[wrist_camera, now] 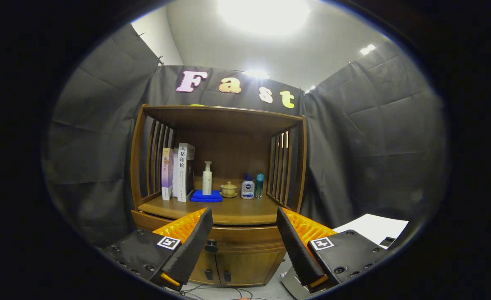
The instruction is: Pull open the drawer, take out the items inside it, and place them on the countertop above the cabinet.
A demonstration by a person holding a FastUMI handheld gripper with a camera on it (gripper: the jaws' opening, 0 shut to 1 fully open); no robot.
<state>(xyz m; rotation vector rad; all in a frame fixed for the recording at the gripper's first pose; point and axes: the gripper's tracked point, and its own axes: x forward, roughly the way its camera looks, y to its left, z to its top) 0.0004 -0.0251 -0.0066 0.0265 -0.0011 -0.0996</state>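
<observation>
Claw [245, 221] open before shut drawer [245, 234].

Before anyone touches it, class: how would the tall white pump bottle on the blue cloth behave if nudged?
The pump bottle looks tall and narrow, so it probably tips easily. The blue cloth beneath may make it less steady. The open hand-held gripper is short of it.

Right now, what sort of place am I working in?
Likely a staged recording booth, not a real home: black cloth wall hangs around a lone wooden cabinet whose countertop holds books, a pump bottle and a teacup. The gripper is open, short of the closed drawer.
</observation>
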